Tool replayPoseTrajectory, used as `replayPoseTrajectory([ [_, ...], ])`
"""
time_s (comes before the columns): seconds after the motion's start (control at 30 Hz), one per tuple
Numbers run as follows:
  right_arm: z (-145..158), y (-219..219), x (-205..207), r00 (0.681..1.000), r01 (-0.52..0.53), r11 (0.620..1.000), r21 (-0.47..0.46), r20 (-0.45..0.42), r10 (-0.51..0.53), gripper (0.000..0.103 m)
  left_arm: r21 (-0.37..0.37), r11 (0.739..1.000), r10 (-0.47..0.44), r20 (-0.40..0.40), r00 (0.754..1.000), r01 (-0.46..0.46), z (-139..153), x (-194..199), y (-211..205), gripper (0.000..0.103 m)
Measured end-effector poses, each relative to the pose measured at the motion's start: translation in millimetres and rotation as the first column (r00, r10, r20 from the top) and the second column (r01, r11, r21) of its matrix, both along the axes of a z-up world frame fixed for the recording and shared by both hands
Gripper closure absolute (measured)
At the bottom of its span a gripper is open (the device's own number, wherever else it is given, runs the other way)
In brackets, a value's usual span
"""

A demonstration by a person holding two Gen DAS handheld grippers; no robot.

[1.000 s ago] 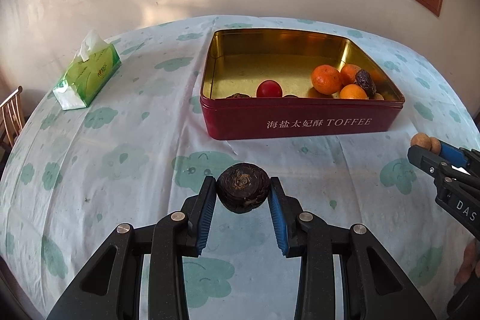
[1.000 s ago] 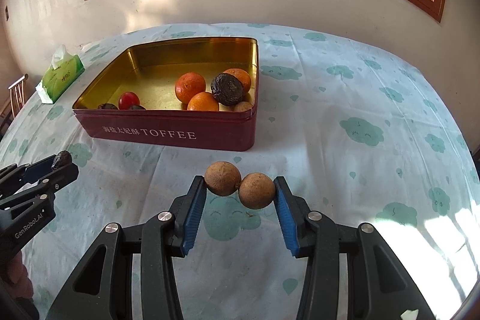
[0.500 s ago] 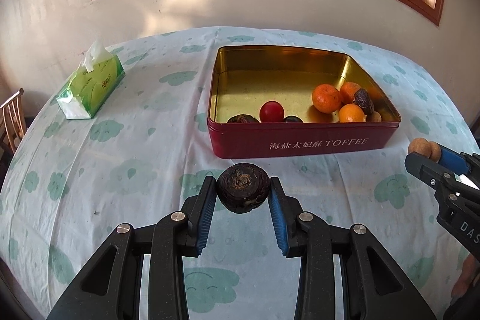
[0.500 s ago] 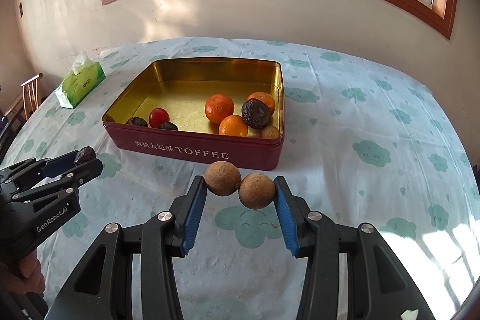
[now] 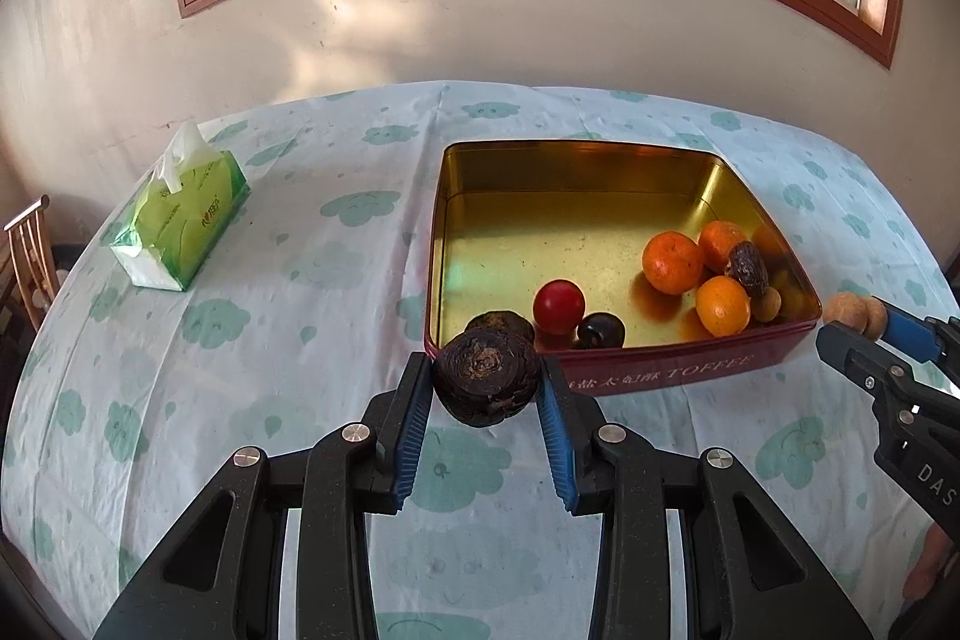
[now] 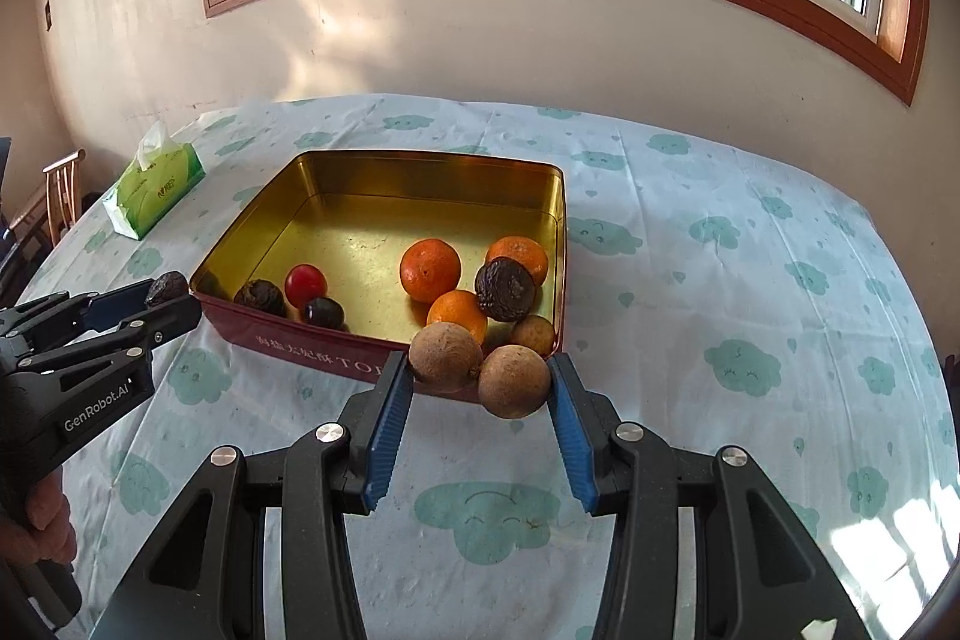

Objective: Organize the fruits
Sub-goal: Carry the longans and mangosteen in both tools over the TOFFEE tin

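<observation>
We see a dark, wrinkled round fruit (image 5: 486, 384) clamped between the blue pads of the left tool (image 5: 485, 424), held in the air just in front of the near left corner of the red toffee tin (image 5: 690, 370); it covers part of the tin's front wall. The right tool (image 6: 480, 421) grips two brown round fruits (image 6: 480, 367) side by side, pressed between its pads, and they hide part of the lettering on the tin's front, so we read only its start.

Inside the tin's gold interior lie three oranges (image 6: 430, 269), a dark wrinkled fruit (image 6: 505, 290) resting against them, and a small brown fruit (image 6: 533, 334) half hidden behind the held pair. Toward the left end sit a red round fruit (image 6: 305, 282), a small dark glossy one (image 6: 323, 311) and another dark wrinkled one (image 6: 260, 297), partly cut by the rim in the left view.

The tin stands on a table (image 6: 720, 340) covered with a cloud-printed cloth. A green tissue pack (image 5: 180, 220) lies well apart at the left. A chair (image 5: 27, 244) is cut off at the edge, and only fingers (image 6: 42, 526) of the person show.
</observation>
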State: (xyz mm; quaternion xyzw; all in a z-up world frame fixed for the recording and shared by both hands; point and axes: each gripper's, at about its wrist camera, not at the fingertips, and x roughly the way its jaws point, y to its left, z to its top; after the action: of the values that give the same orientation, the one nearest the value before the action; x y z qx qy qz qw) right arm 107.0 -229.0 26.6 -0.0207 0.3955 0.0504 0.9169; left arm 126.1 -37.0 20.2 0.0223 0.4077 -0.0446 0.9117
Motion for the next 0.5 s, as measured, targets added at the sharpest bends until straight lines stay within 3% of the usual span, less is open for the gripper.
replayPoseTrajectory([
  [0.5, -12, 4, 52, 0.999, -0.034, 0.999, -0.013, -0.043, 0.033, 0.06, 0.011, 1.0, -0.001, -0.056, 0.998, 0.001, -10, 47, -11, 0.066],
])
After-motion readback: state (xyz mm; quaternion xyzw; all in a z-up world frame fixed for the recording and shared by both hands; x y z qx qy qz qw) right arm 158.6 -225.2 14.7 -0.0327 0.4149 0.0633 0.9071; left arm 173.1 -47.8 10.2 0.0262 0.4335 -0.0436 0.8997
